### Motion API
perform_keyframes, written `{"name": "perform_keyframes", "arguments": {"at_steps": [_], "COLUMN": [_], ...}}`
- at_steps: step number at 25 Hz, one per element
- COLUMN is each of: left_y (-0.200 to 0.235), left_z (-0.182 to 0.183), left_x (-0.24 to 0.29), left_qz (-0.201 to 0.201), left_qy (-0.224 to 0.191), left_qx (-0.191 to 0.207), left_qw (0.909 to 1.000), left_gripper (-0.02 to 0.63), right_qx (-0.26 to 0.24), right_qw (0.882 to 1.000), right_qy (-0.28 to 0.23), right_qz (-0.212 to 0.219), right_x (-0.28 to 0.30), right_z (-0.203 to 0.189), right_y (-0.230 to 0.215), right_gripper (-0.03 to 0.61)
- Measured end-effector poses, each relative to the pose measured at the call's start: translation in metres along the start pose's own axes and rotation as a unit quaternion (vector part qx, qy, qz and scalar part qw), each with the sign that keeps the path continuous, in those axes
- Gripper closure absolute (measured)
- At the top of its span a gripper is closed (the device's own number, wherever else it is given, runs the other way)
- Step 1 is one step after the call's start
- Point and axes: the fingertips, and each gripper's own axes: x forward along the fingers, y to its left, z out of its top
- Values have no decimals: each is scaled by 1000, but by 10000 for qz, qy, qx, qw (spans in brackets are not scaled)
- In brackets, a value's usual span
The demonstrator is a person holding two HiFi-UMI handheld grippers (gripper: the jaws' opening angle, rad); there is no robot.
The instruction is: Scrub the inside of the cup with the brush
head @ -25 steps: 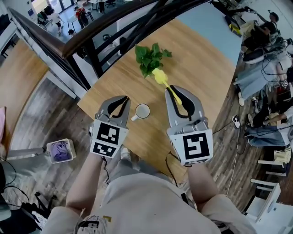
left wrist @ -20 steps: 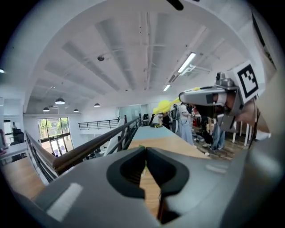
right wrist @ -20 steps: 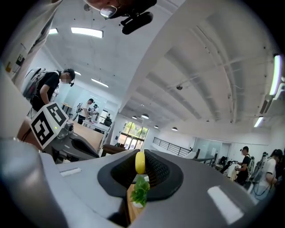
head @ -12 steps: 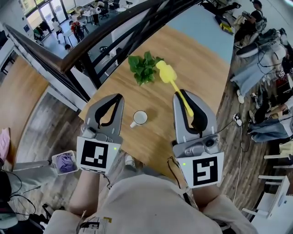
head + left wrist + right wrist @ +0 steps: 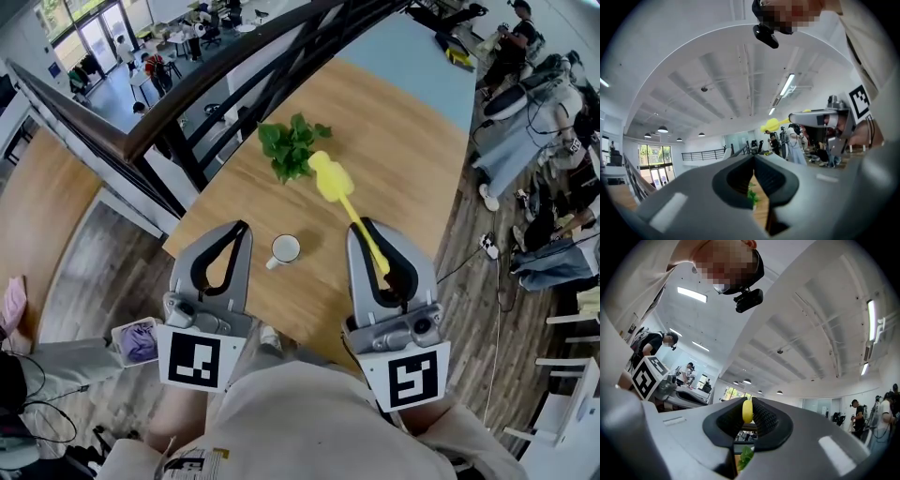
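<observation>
Right gripper (image 5: pixel 365 229): clamped on the brush (image 5: pixel 330 183) handle, with the head pointing forward to reach the cup.
Left gripper (image 5: pixel 241 229): jaws shut, empty (probably free to steady the cup).
Cup (image 5: pixel 285 248): upright on the table (image 5: pixel 403 141), between both grippers.

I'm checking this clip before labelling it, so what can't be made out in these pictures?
1. Inside of the cup: head view, too small to tell its state; neither gripper view shows it.
2. Bristles of the brush: head view, too small; right gripper view shows only the handle's end between the closed jaws.
3. Near edge of the table: head view, hidden by the left gripper, right gripper and person.
</observation>
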Motion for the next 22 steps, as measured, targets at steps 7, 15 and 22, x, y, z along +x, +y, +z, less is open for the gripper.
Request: {"name": "perform_keyframes", "arguments": {"at_steps": [7,15,22], "left_y": [-8,-14,-16], "left_z": [-8,-10,-16], "left_x": [-8,-8,-8], "left_qz": [25,-101,-40], "left_qy": [221,208,358], "left_qx": [17,-419,-425], "left_qw": [9998,9989,9984], "left_gripper": [611,611,611], "right_qx": [-123,67,57], "right_qw": [9996,9994,9995], "right_qy": [248,324,276], "right_qz": [22,73,162], "right_x": [-6,-5,-5], "right_z": [-11,-19,-14], "right_y": [4,3,8], "right_gripper": [545,545,545]}}
